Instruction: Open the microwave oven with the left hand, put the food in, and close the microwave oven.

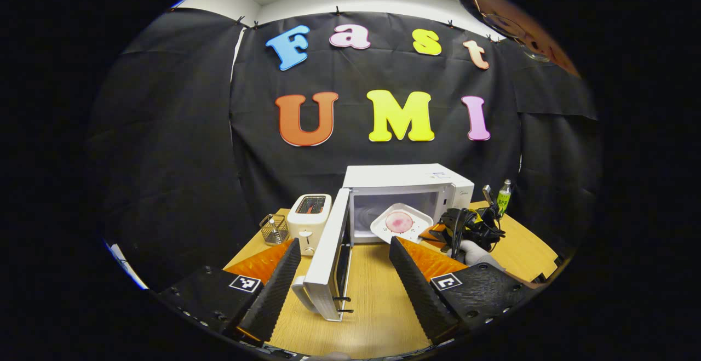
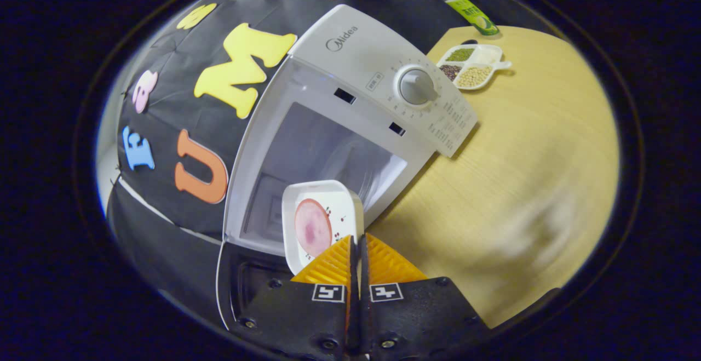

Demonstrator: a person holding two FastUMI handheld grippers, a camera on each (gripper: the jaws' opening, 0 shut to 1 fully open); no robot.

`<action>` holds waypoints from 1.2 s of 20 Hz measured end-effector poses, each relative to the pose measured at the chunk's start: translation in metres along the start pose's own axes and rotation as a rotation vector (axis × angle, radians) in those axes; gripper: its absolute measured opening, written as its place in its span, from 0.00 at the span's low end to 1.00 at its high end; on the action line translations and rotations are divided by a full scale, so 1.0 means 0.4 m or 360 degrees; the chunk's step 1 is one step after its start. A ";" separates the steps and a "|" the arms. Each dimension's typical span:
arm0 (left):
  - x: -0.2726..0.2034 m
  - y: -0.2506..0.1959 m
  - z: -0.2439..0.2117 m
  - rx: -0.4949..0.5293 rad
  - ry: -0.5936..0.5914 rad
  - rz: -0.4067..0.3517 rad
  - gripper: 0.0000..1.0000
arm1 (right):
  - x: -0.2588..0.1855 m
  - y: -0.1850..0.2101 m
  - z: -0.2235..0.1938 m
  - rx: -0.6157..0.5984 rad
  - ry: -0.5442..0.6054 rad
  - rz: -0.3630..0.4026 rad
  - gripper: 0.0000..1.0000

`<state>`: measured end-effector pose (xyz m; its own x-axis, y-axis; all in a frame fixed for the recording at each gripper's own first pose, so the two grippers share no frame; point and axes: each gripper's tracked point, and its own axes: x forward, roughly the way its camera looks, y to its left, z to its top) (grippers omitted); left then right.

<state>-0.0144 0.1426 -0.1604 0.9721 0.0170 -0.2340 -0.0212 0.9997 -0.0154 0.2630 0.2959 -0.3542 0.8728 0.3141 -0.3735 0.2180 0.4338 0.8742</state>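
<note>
The right gripper pinches the white square plate at the open white microwave; the left gripper gapes wide.

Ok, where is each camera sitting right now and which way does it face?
Left gripper view: rides the left gripper, back from the table, facing the microwave and its open door; own fingers apart, plus the right gripper and a hand.
Right gripper view: rides the right gripper, rolled sideways at the microwave mouth; own fingers pinch the plate.
Shared: microwave, plate, green bottle.
</note>
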 end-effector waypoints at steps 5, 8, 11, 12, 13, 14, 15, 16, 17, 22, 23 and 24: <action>0.008 0.058 -0.032 0.0039 0.0063 0.0098 0.96 | 0.130 0.011 -0.015 0.0223 -0.0191 -0.0014 0.04; 0.028 0.066 -0.026 0.0061 0.0052 0.0112 0.96 | 0.191 0.017 -0.002 0.0335 -0.0277 -0.0041 0.04; 0.045 0.075 -0.050 0.0079 0.0094 0.0125 0.96 | 0.246 0.030 0.011 0.0373 -0.0325 -0.0026 0.04; 0.046 0.073 -0.056 0.0071 0.0106 0.0119 0.96 | 0.257 0.030 0.020 0.0360 -0.0352 -0.0037 0.04; 0.048 0.071 -0.062 0.0073 0.0115 0.0120 0.96 | 0.265 0.022 0.029 0.0342 -0.0376 -0.0063 0.00; 0.052 0.076 -0.061 0.0076 0.0121 0.0122 0.97 | 0.272 0.015 0.037 0.0346 -0.0397 -0.0082 0.04; 0.054 0.076 -0.060 0.0079 0.0121 0.0125 0.97 | 0.277 0.012 0.040 0.0365 -0.0408 -0.0090 0.04; 0.054 0.073 -0.056 0.0081 0.0109 0.0125 0.97 | 0.280 0.007 0.042 0.0389 -0.0407 -0.0092 0.04; 0.056 0.073 -0.051 0.0077 0.0107 0.0122 0.97 | 0.284 0.004 0.046 0.0405 -0.0413 -0.0082 0.00; 0.056 0.062 -0.041 0.0079 0.0086 0.0101 0.97 | 0.260 0.058 0.056 0.0261 -0.0387 0.0109 0.40; 0.056 0.061 -0.034 0.0080 0.0074 0.0100 0.97 | 0.238 0.054 0.059 0.0184 -0.0394 0.0081 0.57; 0.055 0.060 -0.030 0.0074 0.0069 0.0097 0.96 | 0.210 0.057 0.063 0.0105 -0.0413 0.0062 0.77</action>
<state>0.0037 0.1667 -0.1777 0.9583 0.0782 -0.2750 -0.0684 0.9966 0.0451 0.3522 0.3110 -0.3580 0.9620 0.0991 -0.2546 0.2025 0.3671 0.9079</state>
